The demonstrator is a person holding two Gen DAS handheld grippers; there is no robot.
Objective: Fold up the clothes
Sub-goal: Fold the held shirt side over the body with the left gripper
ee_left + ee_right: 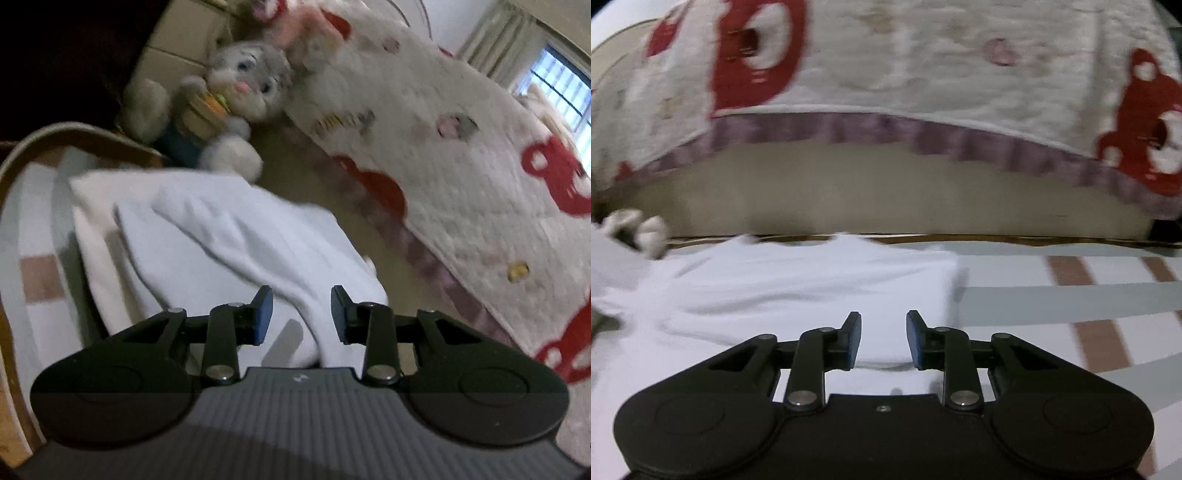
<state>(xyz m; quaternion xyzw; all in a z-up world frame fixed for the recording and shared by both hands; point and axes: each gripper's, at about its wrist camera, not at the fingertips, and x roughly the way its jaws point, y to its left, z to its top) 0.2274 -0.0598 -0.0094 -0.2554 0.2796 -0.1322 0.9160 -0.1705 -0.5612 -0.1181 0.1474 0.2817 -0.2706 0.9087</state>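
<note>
On a low table with a grey, white and brown checked cloth (1071, 295) lies a white garment (798, 291), already folded over on itself into a thick, layered rectangle; it sits toward the table's edge nearest a bed. From the left wrist view, the left gripper (301, 315) hovers over the near end of the white garment (236, 243) with its two fingers spread wide apart, blue pads (263, 314) facing each other and only loose cloth showing in the gap, nothing pinched. From the right wrist view, the right gripper (883, 341) sits low over the garment's near folded edge, its fingers likewise parted with a clear gap between them, gripping nothing; the garment's right-hand edge lies just beside that gripper, with bare checked cloth beyond. Behind the table, close alongside, runs the bed, draped in a white quilt (461, 155) printed with red cartoon shapes and edged in a mauve frill. A grey and white plush rabbit (236, 99) sits propped past the far end of the table, beside the bed, holding something striped in its paws. A window with bars (561, 88) glows at the far right. Both views are somewhat blurred
</note>
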